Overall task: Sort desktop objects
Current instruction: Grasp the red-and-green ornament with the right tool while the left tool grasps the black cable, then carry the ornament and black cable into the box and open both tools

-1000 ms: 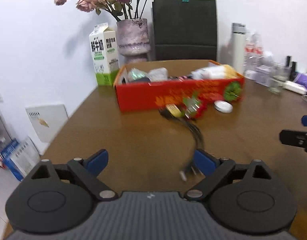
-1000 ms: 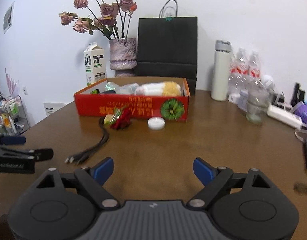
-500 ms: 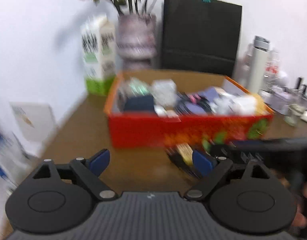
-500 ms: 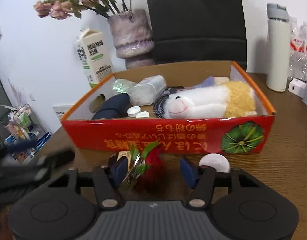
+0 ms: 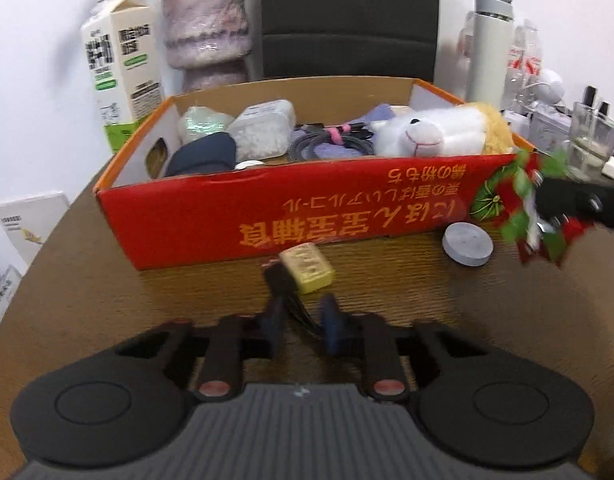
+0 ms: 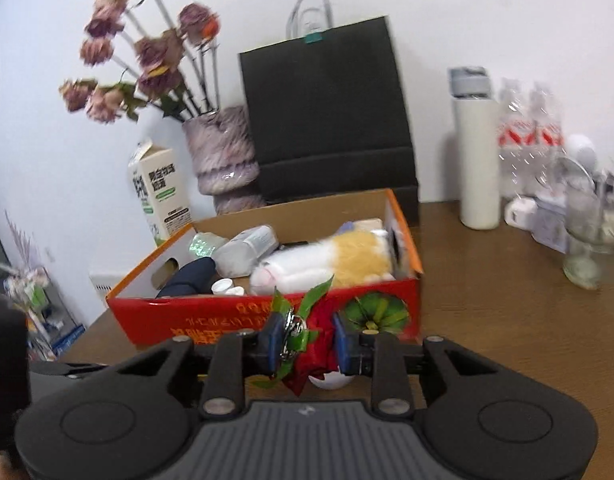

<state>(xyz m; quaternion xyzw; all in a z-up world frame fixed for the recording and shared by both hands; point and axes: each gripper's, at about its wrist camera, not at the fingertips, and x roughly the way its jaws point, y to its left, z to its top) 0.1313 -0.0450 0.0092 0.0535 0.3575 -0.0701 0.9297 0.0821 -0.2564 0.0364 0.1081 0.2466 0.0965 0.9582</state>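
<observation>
A black cable bundle (image 5: pixel 281 280) with a yellow tag (image 5: pixel 309 266) lies on the brown table in front of the red cardboard box (image 5: pixel 267 208). My left gripper (image 5: pixel 301 316) is closing on it, blue pads against the strands. My right gripper (image 6: pixel 307 334) is closing too, and it pinches a red and green ornament (image 6: pixel 319 328). In the left wrist view that ornament (image 5: pixel 523 200) hangs above the table by the box's right corner. A round white puck (image 5: pixel 467 245) lies beside that corner, under the ornament.
The box (image 6: pixel 211 312) holds a plush toy (image 5: pixel 435 132), a coiled cord, a clear tub and a dark pouch. Behind it stand a milk carton (image 5: pixel 121 68), a vase (image 5: pixel 207 20) and a black bag (image 5: pixel 349 16). A white flask (image 5: pixel 491 48) and a glass jar (image 5: pixel 593 136) stand at the right.
Both grippers came in close to the red box. The left jaws went from wide apart to pinching the cable. The right jaws closed on the ornament and lifted it off the table.
</observation>
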